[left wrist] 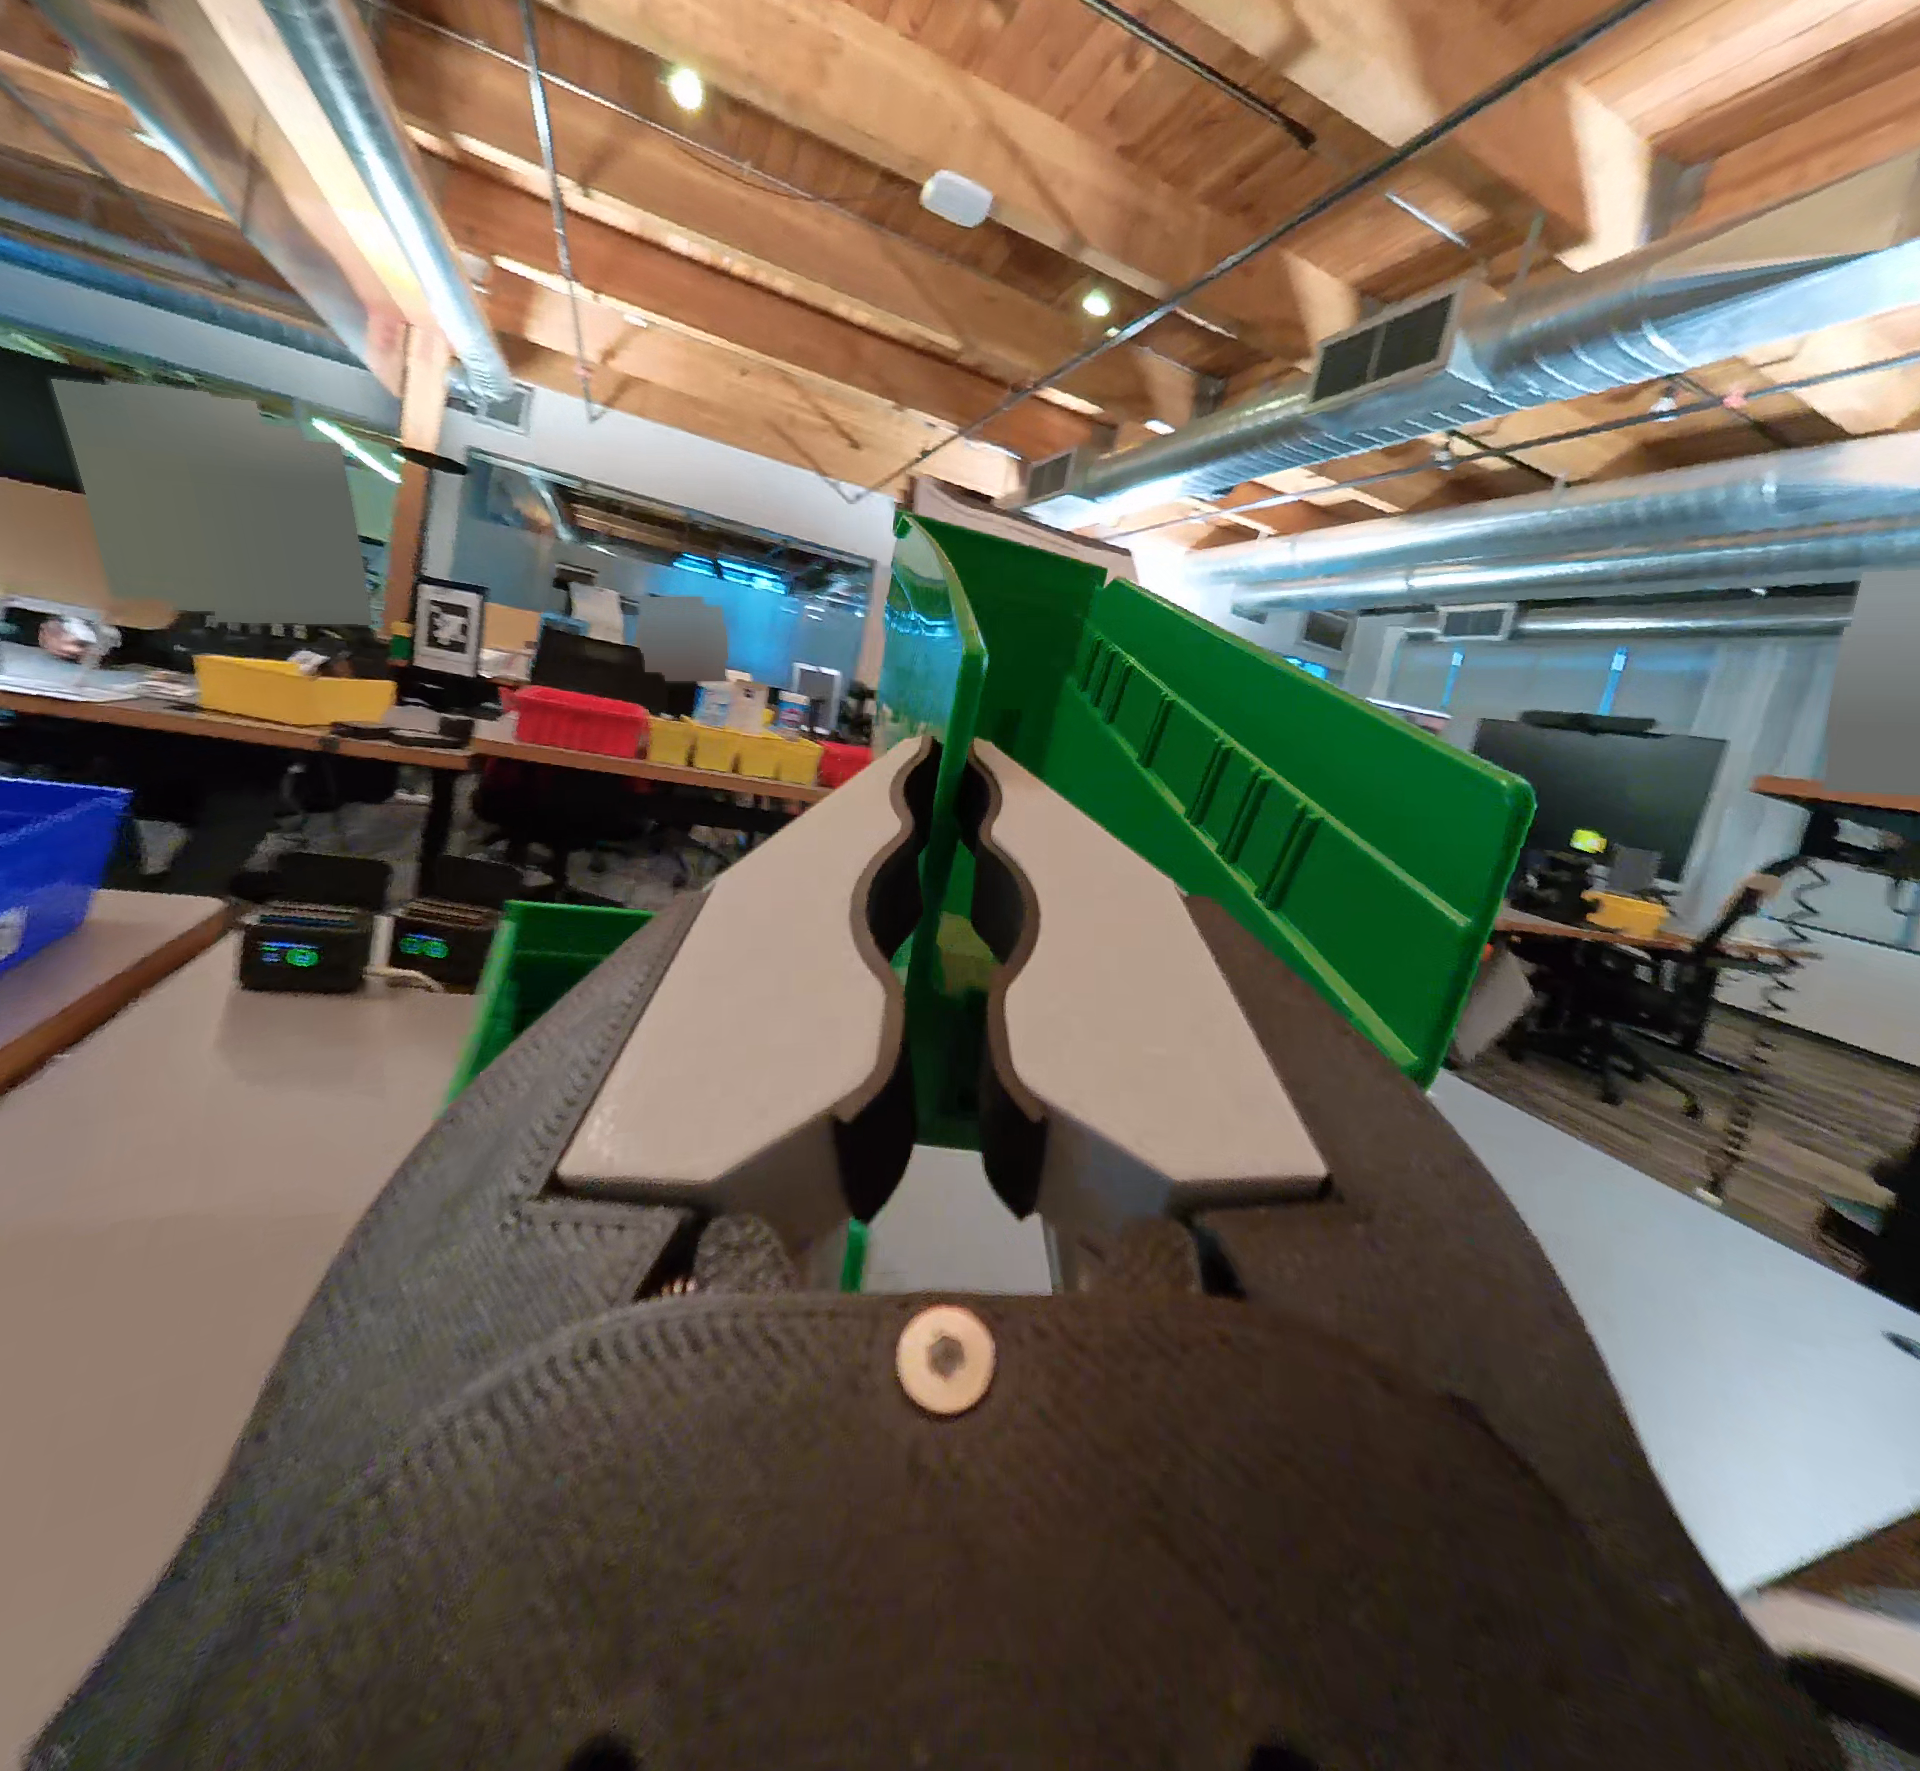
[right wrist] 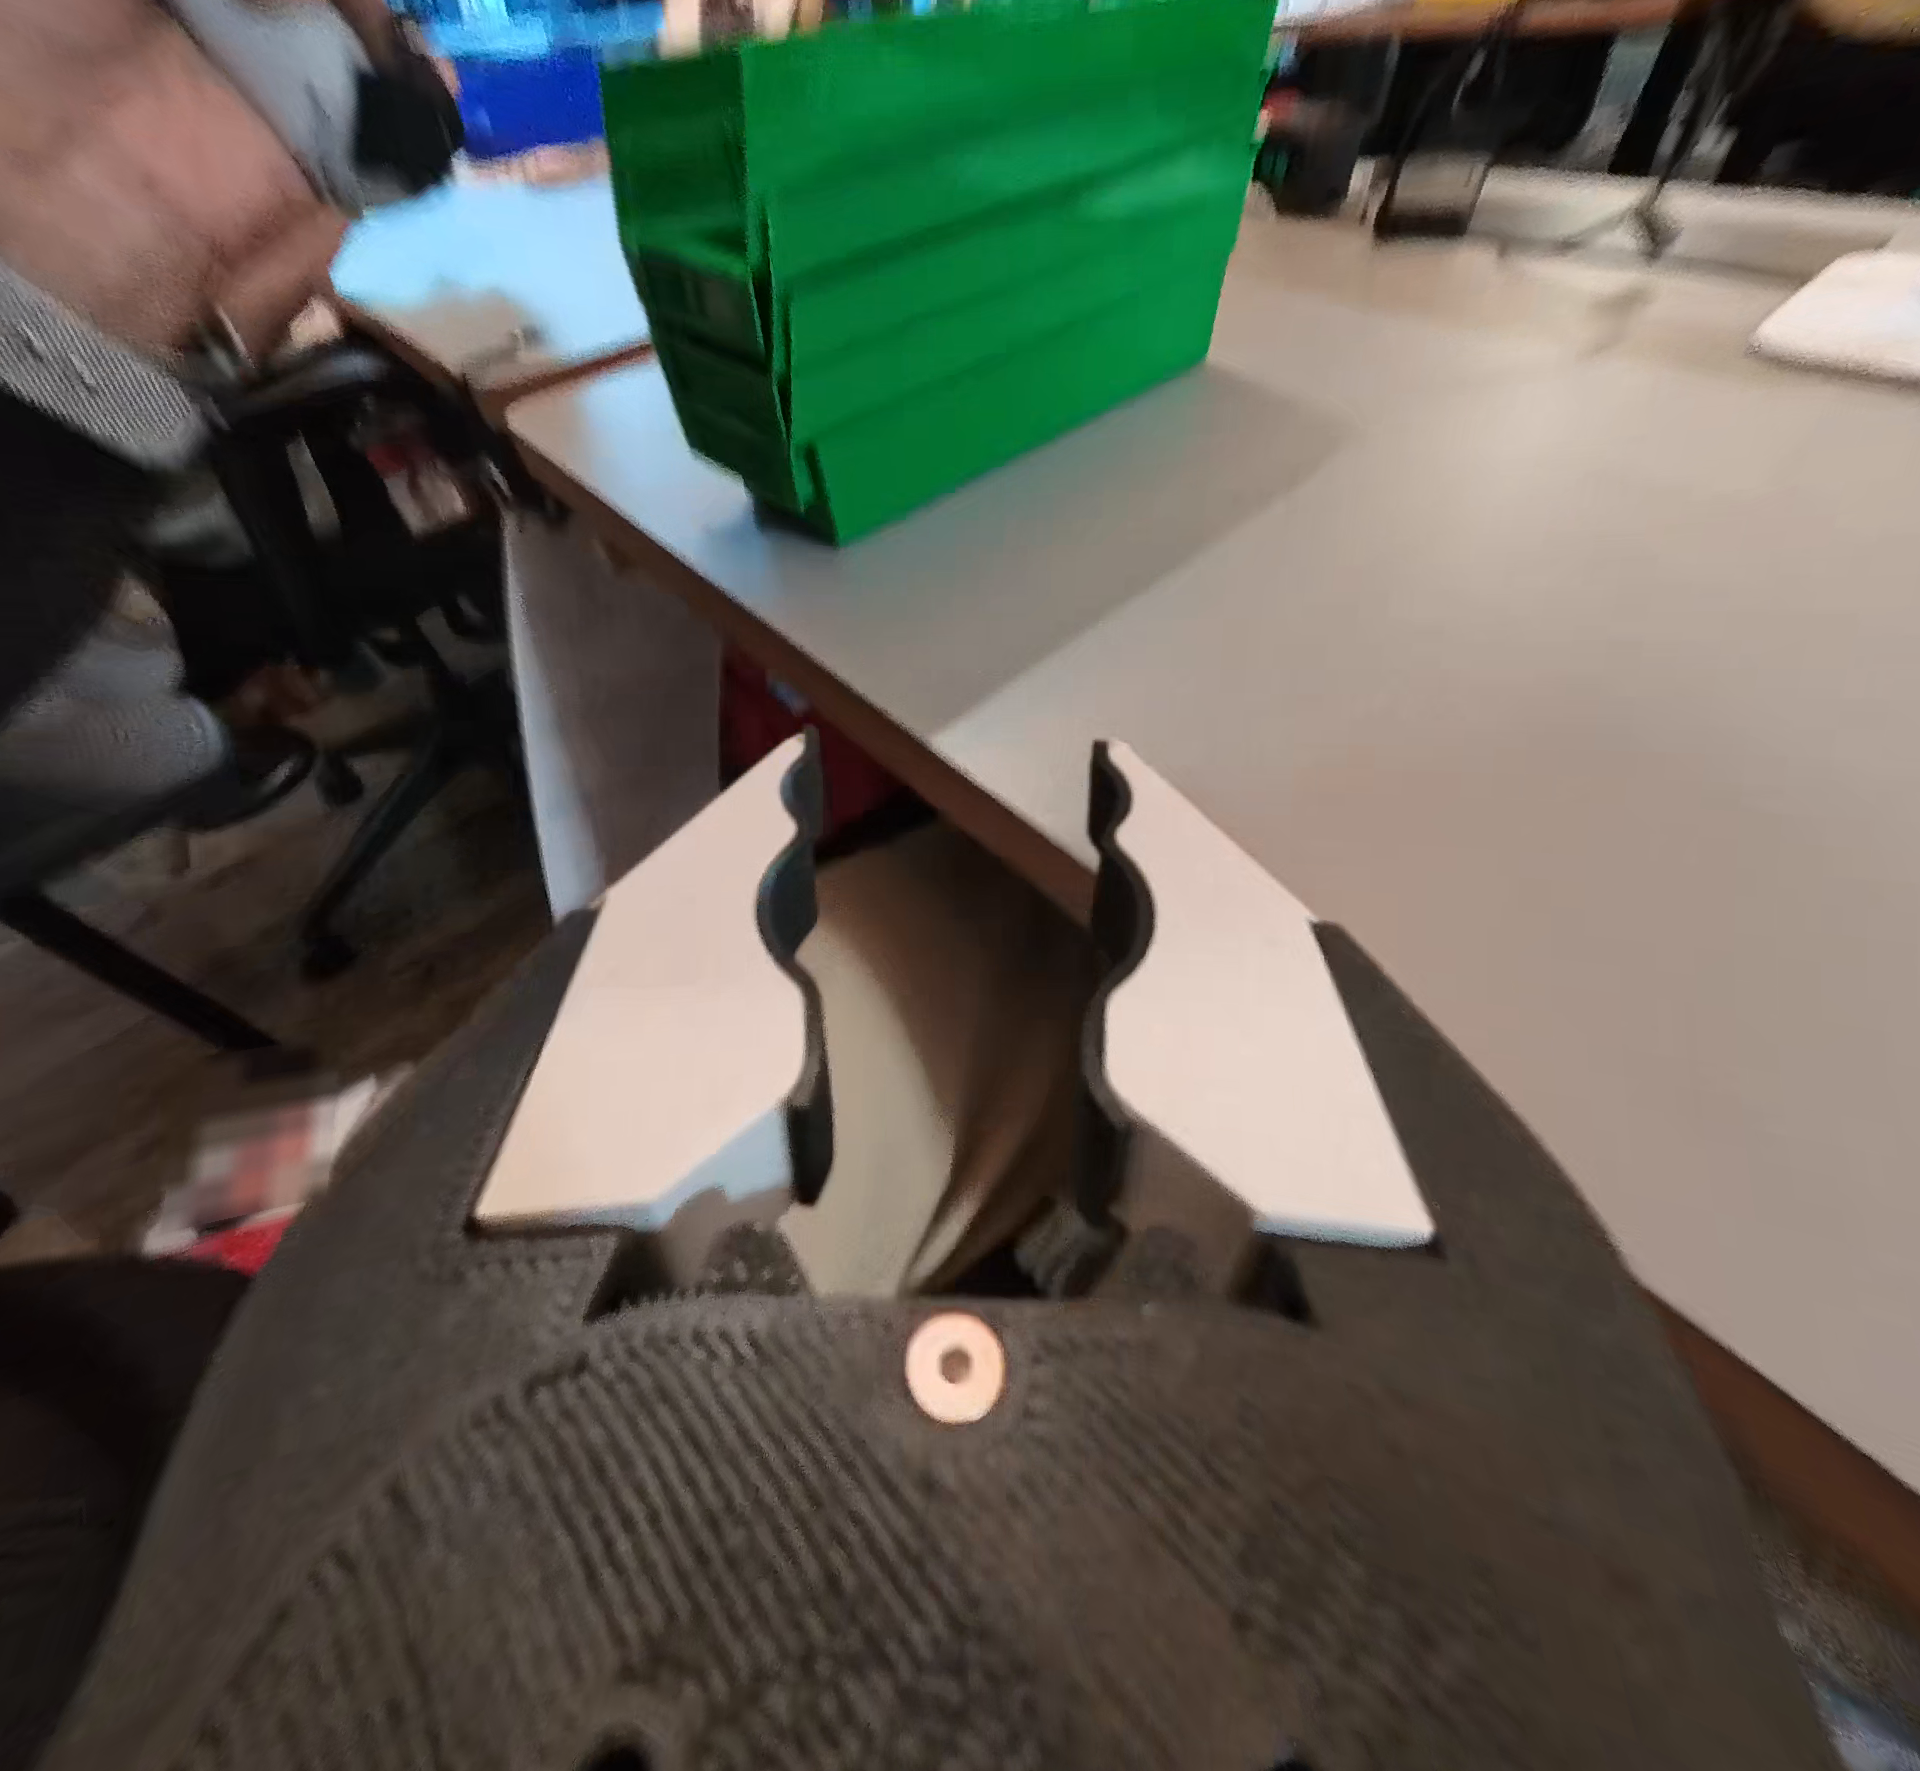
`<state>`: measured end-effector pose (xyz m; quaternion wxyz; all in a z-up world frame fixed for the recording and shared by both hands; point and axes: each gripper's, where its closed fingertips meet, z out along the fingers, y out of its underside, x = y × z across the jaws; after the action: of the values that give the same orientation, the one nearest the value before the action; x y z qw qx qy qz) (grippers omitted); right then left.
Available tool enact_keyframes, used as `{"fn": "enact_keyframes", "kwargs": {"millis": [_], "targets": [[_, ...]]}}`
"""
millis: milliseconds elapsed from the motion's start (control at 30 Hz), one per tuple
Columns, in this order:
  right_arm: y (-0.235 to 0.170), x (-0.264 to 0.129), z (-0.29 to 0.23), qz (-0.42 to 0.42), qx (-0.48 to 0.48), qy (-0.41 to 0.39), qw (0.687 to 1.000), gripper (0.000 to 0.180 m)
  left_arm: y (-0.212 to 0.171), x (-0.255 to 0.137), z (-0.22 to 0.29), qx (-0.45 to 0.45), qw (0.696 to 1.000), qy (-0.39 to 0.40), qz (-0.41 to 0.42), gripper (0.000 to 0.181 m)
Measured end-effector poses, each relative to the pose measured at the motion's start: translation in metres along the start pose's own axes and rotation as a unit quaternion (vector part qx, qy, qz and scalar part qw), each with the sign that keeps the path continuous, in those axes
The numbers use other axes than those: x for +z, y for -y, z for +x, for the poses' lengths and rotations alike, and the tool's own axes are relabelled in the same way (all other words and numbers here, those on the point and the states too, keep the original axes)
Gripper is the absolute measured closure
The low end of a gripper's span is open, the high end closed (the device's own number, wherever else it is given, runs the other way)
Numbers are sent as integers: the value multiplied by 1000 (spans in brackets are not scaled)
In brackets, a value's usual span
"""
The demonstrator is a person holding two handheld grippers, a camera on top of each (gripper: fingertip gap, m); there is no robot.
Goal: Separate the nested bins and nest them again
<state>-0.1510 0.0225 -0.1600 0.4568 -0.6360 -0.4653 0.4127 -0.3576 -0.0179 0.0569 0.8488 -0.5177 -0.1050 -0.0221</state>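
Left wrist view: left gripper (left wrist: 948,765) clamping green bin (left wrist: 1247,786), right gripper (right wrist: 951,776) agape (grey table (right wrist: 1455,682), timber ceiling (left wrist: 1039,111)).

An open-plan office-workshop: exposed timber ceiling (left wrist: 1039,111) and silver ducts (left wrist: 1558,350) above the tongs, long desks (left wrist: 312,734) with monitors (left wrist: 1600,796) beyond them.

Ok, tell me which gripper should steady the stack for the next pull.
Right, probably. The right gripper is open and empty, facing the green stack on the table. The left gripper is already shut on a lifted green bin.
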Motion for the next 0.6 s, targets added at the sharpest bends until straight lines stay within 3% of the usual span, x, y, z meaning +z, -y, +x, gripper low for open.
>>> {"fn": "enact_keyframes", "kwargs": {"millis": [167, 267, 467, 600], "targets": [[61, -36, 7, 173, 31, -33, 984, 128, -42, 2, 56, -2, 999, -36, -34, 181], [78, -51, 2, 223, 41, -30, 974, 124, -78, 0, 85, 12, 996, -58, -74, 181], [68, -43, 1, 184, 84, -21, 979, 122, -148, -13, 132, 34, 983, -103, -149, 181], [54, -40, 18, 155, 123, -51, 979, 115, -171, -19, 147, 6, 981, -102, -163, 180]]}}
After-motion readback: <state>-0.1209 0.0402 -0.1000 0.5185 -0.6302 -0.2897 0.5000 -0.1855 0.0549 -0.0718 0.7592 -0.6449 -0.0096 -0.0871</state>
